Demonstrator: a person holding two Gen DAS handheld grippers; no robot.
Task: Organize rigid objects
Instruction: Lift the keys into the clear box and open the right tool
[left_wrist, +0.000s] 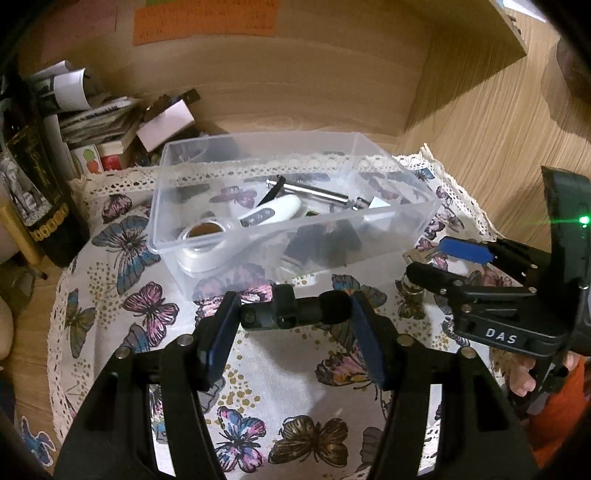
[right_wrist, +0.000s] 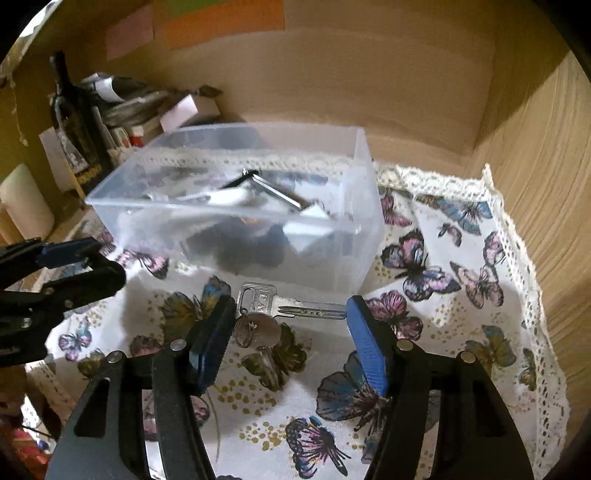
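Observation:
A clear plastic box (left_wrist: 406, 225) stands on a butterfly cloth and holds a tape roll (left_wrist: 207, 243), a white remote (left_wrist: 271, 214), a metal tool (left_wrist: 314, 192) and dark items. My left gripper (left_wrist: 293, 314) is shut on a small black microphone (left_wrist: 295, 312), held lengthwise between the pads just in front of the box. My right gripper (right_wrist: 291, 314) is open around a silver key (right_wrist: 288, 306) with a ring and second key (right_wrist: 258, 332) lying on the cloth by the box (right_wrist: 332, 254). The right gripper also shows in the left wrist view (left_wrist: 428, 264).
Books, papers and a dark bottle (left_wrist: 40, 192) crowd the back left. Wooden walls (left_wrist: 498, 129) close the back and right. The lace-edged cloth (right_wrist: 461, 236) covers the surface. The left gripper appears at the left of the right wrist view (right_wrist: 92, 266).

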